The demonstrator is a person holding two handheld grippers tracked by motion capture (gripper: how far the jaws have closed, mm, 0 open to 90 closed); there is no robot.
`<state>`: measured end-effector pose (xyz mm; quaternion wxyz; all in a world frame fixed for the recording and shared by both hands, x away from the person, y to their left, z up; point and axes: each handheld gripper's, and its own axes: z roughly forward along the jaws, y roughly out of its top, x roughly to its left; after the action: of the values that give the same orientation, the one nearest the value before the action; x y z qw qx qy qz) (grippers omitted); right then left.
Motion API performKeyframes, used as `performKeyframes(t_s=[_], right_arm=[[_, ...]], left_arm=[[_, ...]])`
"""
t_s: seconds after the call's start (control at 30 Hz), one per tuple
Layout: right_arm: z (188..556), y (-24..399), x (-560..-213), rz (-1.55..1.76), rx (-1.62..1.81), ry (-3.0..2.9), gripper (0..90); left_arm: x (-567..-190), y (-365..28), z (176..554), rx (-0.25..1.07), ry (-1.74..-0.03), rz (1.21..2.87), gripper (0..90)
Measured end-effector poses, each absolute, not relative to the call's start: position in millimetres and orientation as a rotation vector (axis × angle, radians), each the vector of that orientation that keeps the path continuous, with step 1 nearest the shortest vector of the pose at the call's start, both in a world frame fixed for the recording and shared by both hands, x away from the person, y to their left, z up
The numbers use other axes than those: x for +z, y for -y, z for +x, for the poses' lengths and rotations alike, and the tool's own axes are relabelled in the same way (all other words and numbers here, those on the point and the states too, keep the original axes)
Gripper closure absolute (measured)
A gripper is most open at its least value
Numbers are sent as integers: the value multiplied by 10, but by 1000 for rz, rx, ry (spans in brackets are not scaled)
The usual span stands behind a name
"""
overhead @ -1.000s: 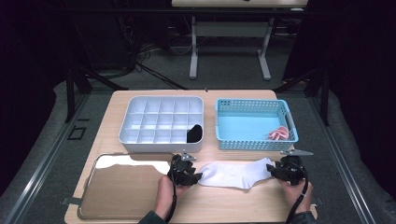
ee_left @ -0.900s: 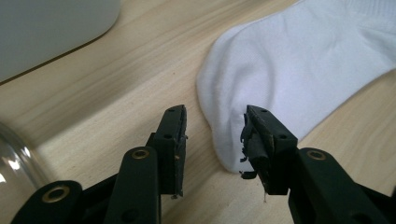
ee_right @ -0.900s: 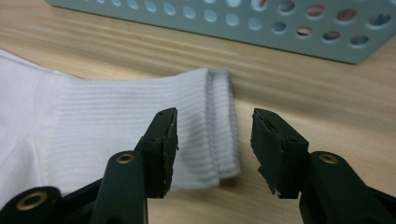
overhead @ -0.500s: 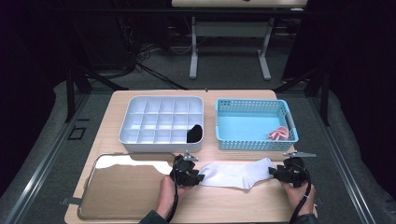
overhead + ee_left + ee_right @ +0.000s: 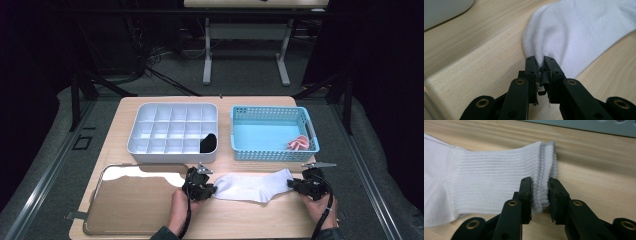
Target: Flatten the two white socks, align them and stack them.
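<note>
Both ends pinched now: left gripper (image 5: 540,65) nips the toe of the sock (image 5: 252,186), right gripper (image 5: 539,187) clamps its ribbed cuff, sock flat on the table (image 5: 250,220) before the basket (image 5: 274,152). Left's bite looks thin, so a pull might slip it free. Both jaws have just been closing onto the fabric; earlier they stood wider.

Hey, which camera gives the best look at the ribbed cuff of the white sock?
The right gripper view: the sock's cuff sits close up, ribs clear, pinched between the right gripper jaws. The high view shows the whole sock small, its cuff a blur. The left gripper view shows the toe end, pinched by the left gripper.
</note>
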<state>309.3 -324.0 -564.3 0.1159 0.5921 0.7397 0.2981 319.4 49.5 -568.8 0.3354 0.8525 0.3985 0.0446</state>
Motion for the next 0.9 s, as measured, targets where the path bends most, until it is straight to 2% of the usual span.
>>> performKeyframes(t_s=[0.27, 0.9], right_arm=[[3064, 3268, -5649, 1726, 915, -2164, 790], [2944, 3281, -5400, 1696, 1001, -2148, 791]], left_arm=[[-5690, -501, 3192, 118, -1038, 2227, 850], [-5691, -489, 3175, 112, -1023, 2220, 853]])
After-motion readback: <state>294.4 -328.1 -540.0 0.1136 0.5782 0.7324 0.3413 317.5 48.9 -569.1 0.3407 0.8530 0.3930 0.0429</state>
